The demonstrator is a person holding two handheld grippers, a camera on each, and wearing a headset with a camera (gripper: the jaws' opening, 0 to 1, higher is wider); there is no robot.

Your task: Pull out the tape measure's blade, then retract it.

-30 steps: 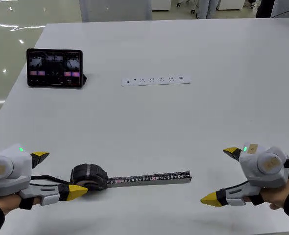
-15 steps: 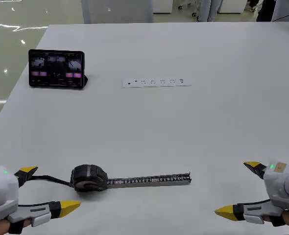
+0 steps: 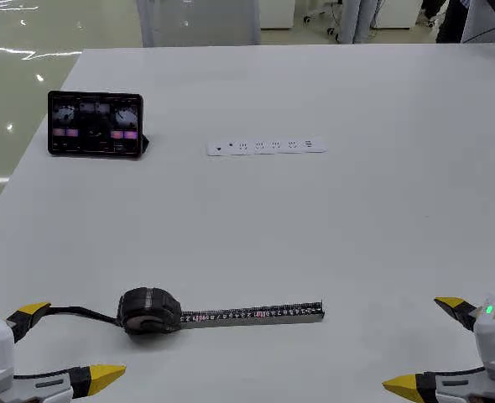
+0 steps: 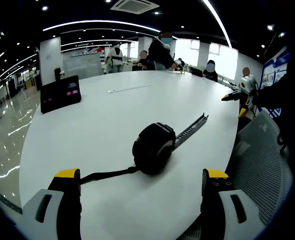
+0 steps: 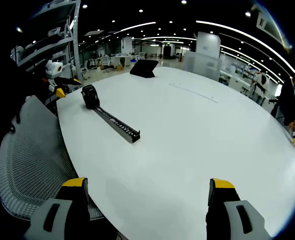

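My left claw [image 3: 80, 337] hangs wide open over the near left corner of the table [image 3: 356, 218], holding nothing. Just right of it lies the tape measure [image 3: 149, 310], its black case resting on the table. Its strap [image 3: 80, 313] trails toward the claw's upper jaw, perhaps touching it, though I can't be sure. The blade [image 3: 252, 314] lies flat, extended to the right. Well apart from the blade's tip, my right claw [image 3: 414, 343] is spread wide and empty

open table [image 3: 373, 243] around tape measure [image 3: 150, 311], tablet [image 3: 95, 124], power strip [image 3: 265, 147] well apart
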